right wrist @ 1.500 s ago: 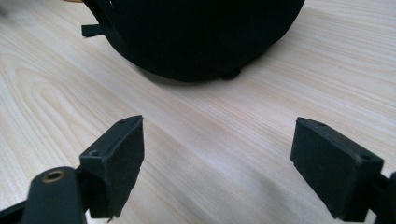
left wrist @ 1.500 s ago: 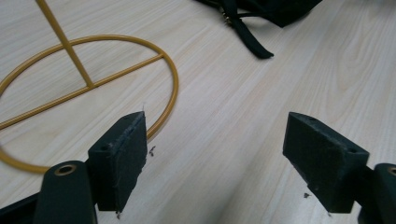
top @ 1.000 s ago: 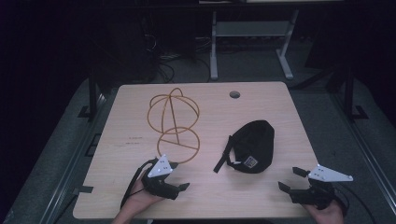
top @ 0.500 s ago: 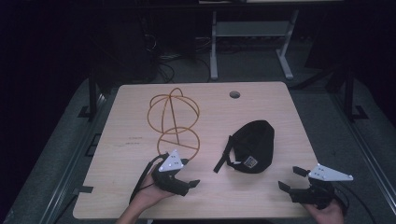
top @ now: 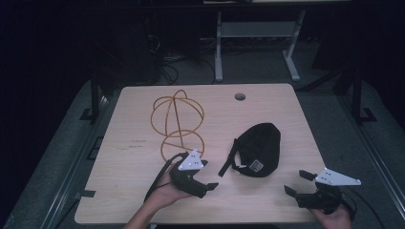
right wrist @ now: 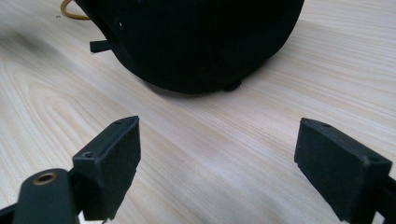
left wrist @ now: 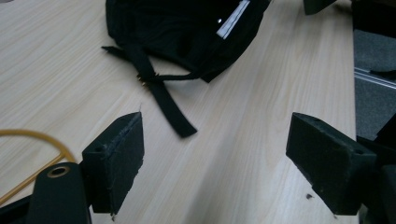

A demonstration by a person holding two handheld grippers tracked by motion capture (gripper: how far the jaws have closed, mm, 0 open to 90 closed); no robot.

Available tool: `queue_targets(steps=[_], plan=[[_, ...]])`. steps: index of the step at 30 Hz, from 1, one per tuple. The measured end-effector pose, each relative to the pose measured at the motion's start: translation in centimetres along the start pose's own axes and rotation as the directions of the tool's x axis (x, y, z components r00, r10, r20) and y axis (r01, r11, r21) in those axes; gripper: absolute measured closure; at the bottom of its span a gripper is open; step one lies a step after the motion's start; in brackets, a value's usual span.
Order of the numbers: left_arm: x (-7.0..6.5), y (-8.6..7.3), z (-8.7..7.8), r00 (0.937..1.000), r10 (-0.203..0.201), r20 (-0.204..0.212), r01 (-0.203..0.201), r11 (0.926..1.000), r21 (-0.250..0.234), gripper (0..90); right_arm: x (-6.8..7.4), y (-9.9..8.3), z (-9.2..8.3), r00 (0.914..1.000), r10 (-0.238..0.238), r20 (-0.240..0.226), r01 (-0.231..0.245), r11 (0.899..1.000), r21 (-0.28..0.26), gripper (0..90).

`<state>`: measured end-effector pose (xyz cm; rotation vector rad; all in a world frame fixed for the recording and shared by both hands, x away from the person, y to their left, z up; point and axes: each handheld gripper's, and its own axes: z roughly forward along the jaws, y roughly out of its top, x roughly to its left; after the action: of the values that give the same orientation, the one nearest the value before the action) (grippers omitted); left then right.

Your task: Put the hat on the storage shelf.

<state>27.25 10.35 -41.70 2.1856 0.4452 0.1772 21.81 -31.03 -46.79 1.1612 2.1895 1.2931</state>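
Observation:
A black cap [top: 258,148] lies right of the middle of the wooden table [top: 133,162], its strap [top: 229,160] trailing toward the front left. My left gripper [top: 207,175] is open just left of the strap end, pointing right. In the left gripper view the strap [left wrist: 168,105] and cap [left wrist: 187,28] lie a short way ahead of the spread jaws of this gripper [left wrist: 215,154]. My right gripper [top: 297,182] is open near the front right corner, facing the cap. In the right gripper view the cap [right wrist: 196,42] lies beyond this open gripper [right wrist: 217,158], with bare wood between.
A gold wire stand [top: 176,124] of linked rings sits left of the cap, just behind my left hand; a piece of the gold wire [left wrist: 32,135] is beside the left jaw. A round cable hole [top: 239,97] is near the far edge. White frame legs [top: 218,52] stand on the floor beyond.
My left gripper has moved right and slightly forward, toward the cap's strap. The right gripper and the cap have stayed where they were.

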Motion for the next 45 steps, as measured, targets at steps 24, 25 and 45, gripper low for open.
queue_targets(steps=[24,25,45], plan=[[-1.3,5.3,3.9,0.9918,0.096,0.084,-0.098,0.9950,0.017,20.4,0.1,-0.1,-0.3,1.0000,0.000,-0.007,0.000,1.000,-0.002,14.2],[-1.3,5.3,3.9,0.9918,0.096,0.084,-0.098,0.9950,0.017,20.4,0.1,-0.1,-0.3,1.0000,0.000,-0.007,0.000,1.000,-0.002,14.2],[-1.7,8.0,7.8,0.9833,0.104,0.150,-0.113,0.9919,0.057,30.3,0.1,0.0,-0.3,0.9999,-0.001,-0.012,0.001,1.000,-0.010,14.2]])
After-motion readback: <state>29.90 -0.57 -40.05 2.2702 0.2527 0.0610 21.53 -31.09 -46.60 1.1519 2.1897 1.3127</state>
